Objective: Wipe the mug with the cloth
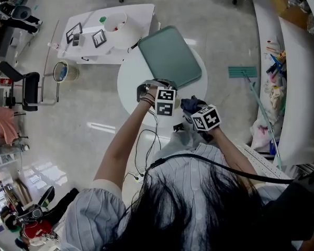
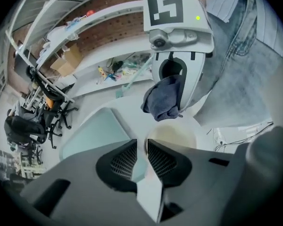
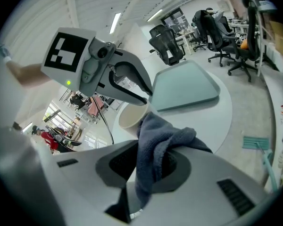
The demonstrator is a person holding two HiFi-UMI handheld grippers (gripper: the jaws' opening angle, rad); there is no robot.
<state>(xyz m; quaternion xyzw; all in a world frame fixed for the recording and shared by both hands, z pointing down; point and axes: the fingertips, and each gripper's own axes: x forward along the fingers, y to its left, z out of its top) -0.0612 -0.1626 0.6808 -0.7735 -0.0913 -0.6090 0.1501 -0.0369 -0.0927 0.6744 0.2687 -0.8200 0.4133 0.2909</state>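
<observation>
Two grippers: both are held over a round white surface (image 3: 212,112), close together and facing each other.
Left gripper (image 2: 142,145): clenched on the mug (image 2: 172,134); the thin cream wall is pinched at the rim between the ribbed pads.
Right gripper (image 3: 151,161): clenched on the cloth (image 3: 158,142), which is bunched between the jaws and spills out above and below them.
Mug: cream, open side up, at the near part of the surface, on the person's side of the tray (image 3: 188,86). Whether it stands on the surface or is lifted off it cannot be told.
Cloth: dark blue and thick. Its top fold is pressed against the mug's outer wall just below the rim, as seen in the right gripper view; in the left gripper view it hangs just over the far side of the mug's mouth.
Tray: teal, with rounded corners, flat on the far half of the surface, apart from the mug.
</observation>
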